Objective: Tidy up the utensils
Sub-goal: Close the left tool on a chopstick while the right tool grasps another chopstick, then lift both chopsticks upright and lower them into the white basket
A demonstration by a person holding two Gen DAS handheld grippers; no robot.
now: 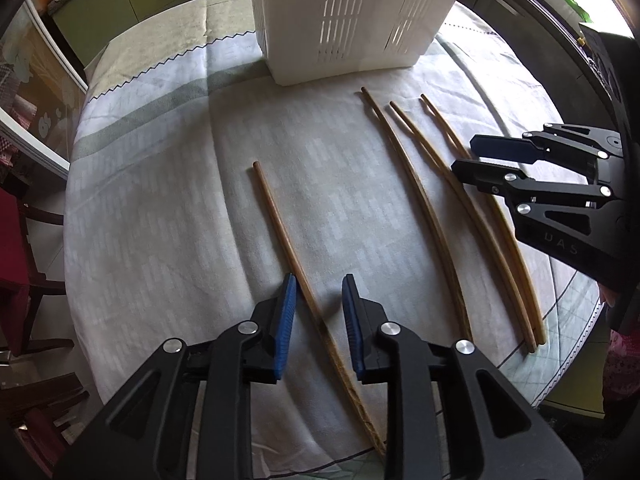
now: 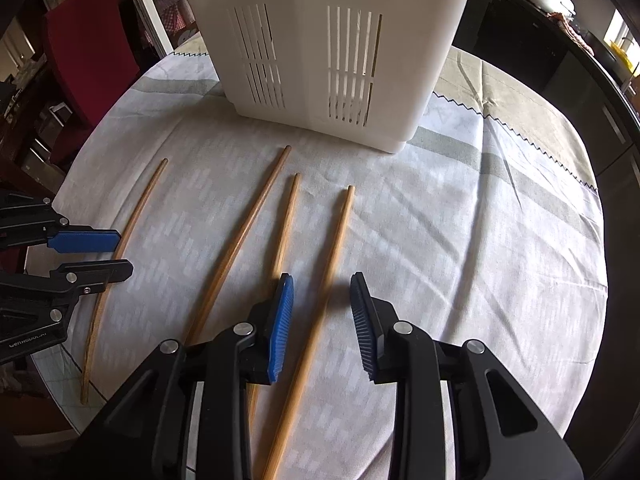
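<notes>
- Wooden chopsticks, four in all, lie flat on the cloth-covered worktop [image 1: 160, 200], tips towards the white slotted holder [image 1: 352, 20] standing at the far side; laid out lengthwise like that, each can be straddled from above and, I'd judge, dropped into the holder one at a time.
- One chopstick [image 1: 280, 232] lies alone on the left, well apart from the other three [image 1: 420, 200], which run close together on the right, two of them nearly touching at their near ends.
- Left gripper [image 1: 319, 292] points steeply down over the lone chopstick. Its jaws stand narrowly apart, the stick running between the blue pads [image 1: 288, 320] close to the left one; I can't see either pad pressing it, so it reads as not gripped.
- Right gripper [image 2: 322, 296] hangs over the rightmost chopstick [image 2: 336, 248] of the three. Its jaws are a little wider, the stick between them with a gap on both sides, and the neighbouring chopstick [image 2: 286, 220] runs just outside the left pad.
- Neither stick is off the cloth yet, as far as I can tell.
</notes>
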